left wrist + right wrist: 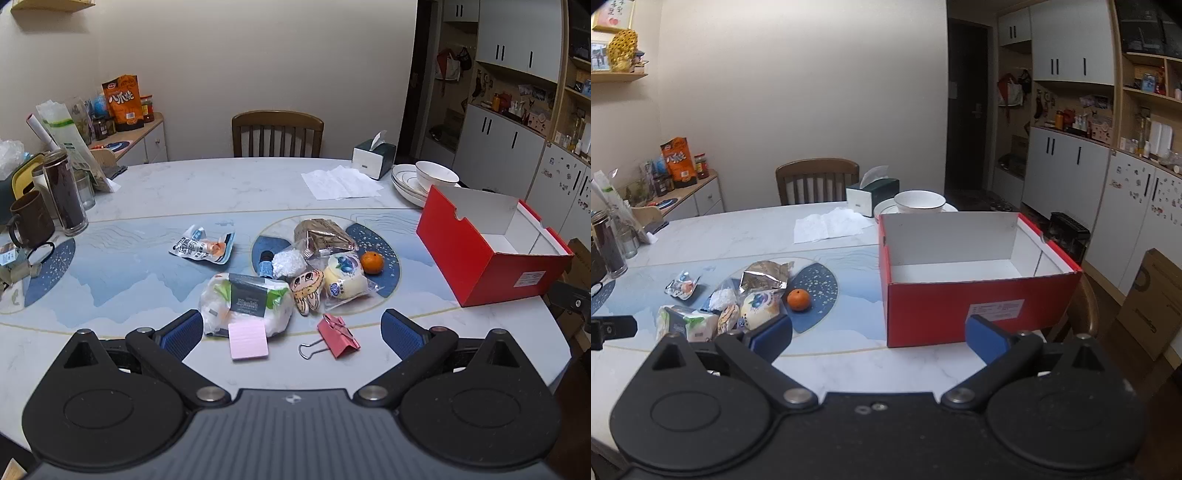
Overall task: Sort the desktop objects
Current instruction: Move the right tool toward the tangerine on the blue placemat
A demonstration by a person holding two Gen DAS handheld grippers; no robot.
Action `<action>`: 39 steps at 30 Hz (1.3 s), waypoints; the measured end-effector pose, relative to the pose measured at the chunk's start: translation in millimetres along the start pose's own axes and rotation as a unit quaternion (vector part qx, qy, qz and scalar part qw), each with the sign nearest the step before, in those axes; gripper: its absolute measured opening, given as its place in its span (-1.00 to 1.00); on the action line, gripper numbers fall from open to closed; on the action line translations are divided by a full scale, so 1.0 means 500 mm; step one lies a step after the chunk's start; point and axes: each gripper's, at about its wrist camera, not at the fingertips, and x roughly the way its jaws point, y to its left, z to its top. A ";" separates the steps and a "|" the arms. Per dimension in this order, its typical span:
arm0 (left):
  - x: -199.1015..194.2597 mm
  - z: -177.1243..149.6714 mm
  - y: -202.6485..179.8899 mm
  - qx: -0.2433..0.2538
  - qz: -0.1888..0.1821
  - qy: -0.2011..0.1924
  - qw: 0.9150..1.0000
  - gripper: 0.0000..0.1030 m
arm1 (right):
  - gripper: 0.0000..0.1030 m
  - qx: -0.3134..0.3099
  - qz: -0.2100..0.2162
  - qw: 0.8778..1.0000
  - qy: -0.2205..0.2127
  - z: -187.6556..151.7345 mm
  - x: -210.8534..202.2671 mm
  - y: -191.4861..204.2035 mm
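Observation:
A heap of small items lies mid-table: a white tissue pack (245,304), a pink sticky-note pad (248,340), a pink binder clip (338,335), a cartoon plush charm (306,291), a wrapped yellow bun (345,279), an orange mandarin (372,262), a foil snack bag (321,233) and a flat snack packet (204,246). My left gripper (291,332) hangs open just in front of the heap, with the pad and the clip lying between its fingers, untouched. To the right stands an open red box (979,306), empty. My right gripper (879,338) is open before its front wall, holding nothing.
Cups and jars (64,192) crowd the table's left edge. Stacked bowls and plates (424,181), a tissue box (373,157) and loose paper (340,182) sit at the back right. A wooden chair (277,133) stands behind the table. Cabinets line the right wall.

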 end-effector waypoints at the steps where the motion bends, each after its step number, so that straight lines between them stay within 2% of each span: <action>1: 0.002 0.001 0.000 0.001 0.003 -0.001 1.000 1.00 | 0.95 -0.003 0.002 1.000 0.001 0.000 0.002 0.000; 8: 0.025 0.014 0.008 0.014 -0.003 -0.003 1.000 1.00 | 0.95 -0.006 0.018 1.000 0.008 0.010 0.022 0.000; 15: 0.076 0.032 0.036 0.041 -0.021 -0.002 0.999 1.00 | 0.95 -0.016 0.025 0.999 0.012 0.027 0.053 0.032; 20: 0.121 0.045 0.072 0.085 -0.041 -0.005 0.995 1.00 | 0.95 -0.020 0.047 0.998 0.026 0.047 0.094 0.067; 24: 0.171 0.055 0.107 0.123 -0.063 0.005 0.990 1.00 | 0.95 -0.019 0.044 0.998 0.036 0.063 0.143 0.104; 28: 0.226 0.059 0.136 0.167 -0.103 0.025 0.980 1.00 | 0.95 -0.021 0.042 0.998 0.050 0.071 0.198 0.135; 33: 0.289 0.061 0.154 0.247 -0.144 0.040 0.957 1.00 | 0.95 -0.021 0.043 0.996 0.076 0.073 0.272 0.167; 39: 0.354 0.078 0.174 0.283 -0.196 0.061 0.937 0.99 | 0.94 -0.013 0.027 0.994 0.103 0.080 0.355 0.186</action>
